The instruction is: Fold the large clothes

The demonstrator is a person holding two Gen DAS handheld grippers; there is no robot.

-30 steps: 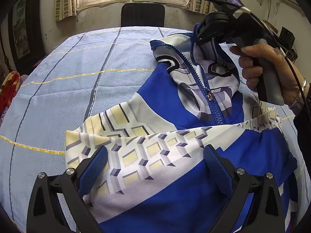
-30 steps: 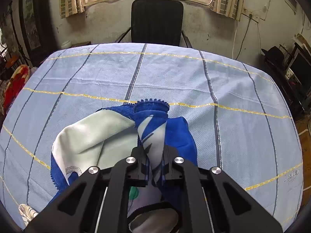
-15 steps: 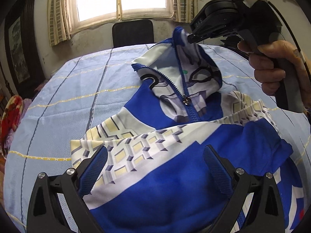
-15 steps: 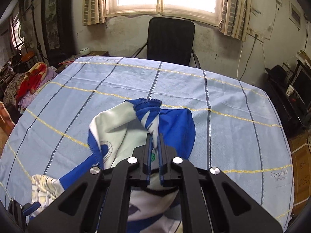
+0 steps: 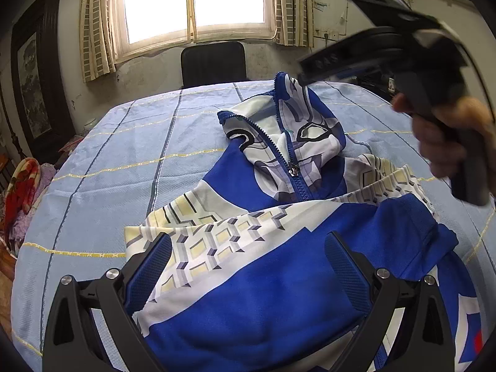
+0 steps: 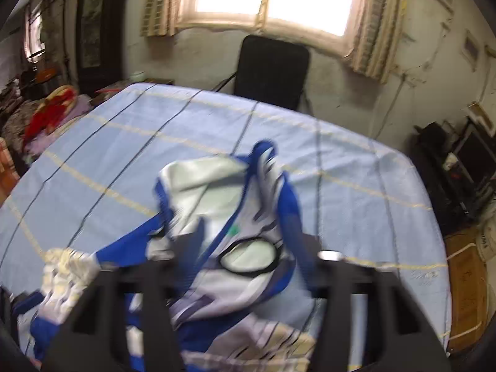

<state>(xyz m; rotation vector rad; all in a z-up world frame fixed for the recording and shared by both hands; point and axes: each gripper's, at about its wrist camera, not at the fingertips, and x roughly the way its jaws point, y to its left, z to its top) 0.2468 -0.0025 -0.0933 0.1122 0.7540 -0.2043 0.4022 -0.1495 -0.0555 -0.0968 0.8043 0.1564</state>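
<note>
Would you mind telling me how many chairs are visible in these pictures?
1: a black high-backed office chair stands beyond the far edge of the blue checked bedsheet, under the window. Others may be hidden.

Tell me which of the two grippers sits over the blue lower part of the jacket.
The left gripper: its open fingers straddle the jacket at its solid blue part. The right gripper, just opened, is up at the patterned collar instead.

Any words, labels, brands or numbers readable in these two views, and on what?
No text can be read in either view.
Small print on the blue sheet, near its right edge: too blurred to read.
Jacket: patterns only, no lettering visible.
</note>
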